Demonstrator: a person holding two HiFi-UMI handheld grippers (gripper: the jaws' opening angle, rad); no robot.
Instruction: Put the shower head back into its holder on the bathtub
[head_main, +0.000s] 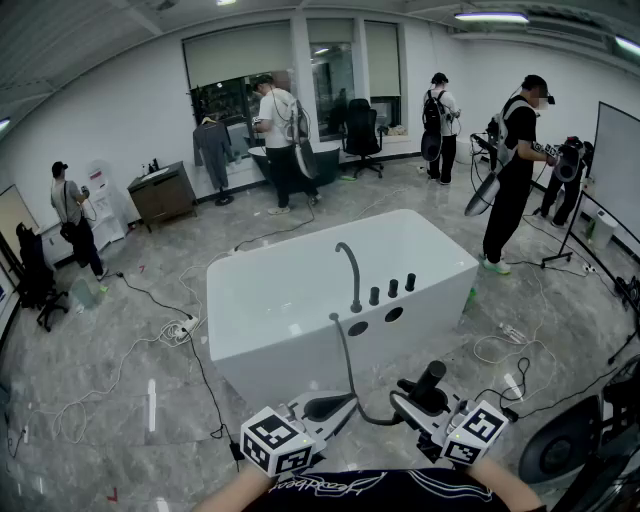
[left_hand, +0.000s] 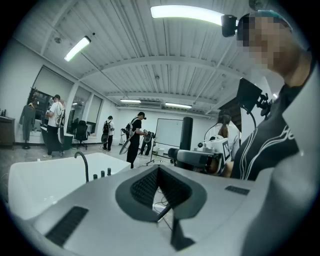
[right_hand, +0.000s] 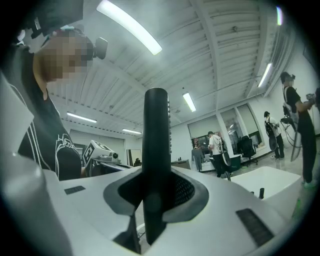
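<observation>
Starting nearest the body, both grippers are held low against the person's dark shirt, forearms bent in, marker cubes toward the chest and fingers aimed out at the tub.

The right gripper has its fingers clamped on the black handle of the shower head. The handle stands nearly upright between them and rises well above the pads in the right gripper view.

The left gripper sits just beside it, tilted inward. Its fingers are closed, tips meeting, with nothing solid between the pads in its own view. A thin dark line shows through the gap beneath them, and I cannot tell whether it is pinched.

The hose drops from the tub's near rim, passes right by the left fingertips and curves across to the shower head.

The white bathtub stands just ahead of the grippers, its near wall facing the person. On the near rim are two round openings, three black knobs and a curved faucet. The shower head is held off the tub, below and short of that rim.

Cables trail over the grey floor left of the tub, and more lie to its right. Otherwise the floor is open on every side of the tub.

Farther off, a person in black stands near the tub's right corner. Others work by a dark tub and a cabinet along the back wall.
</observation>
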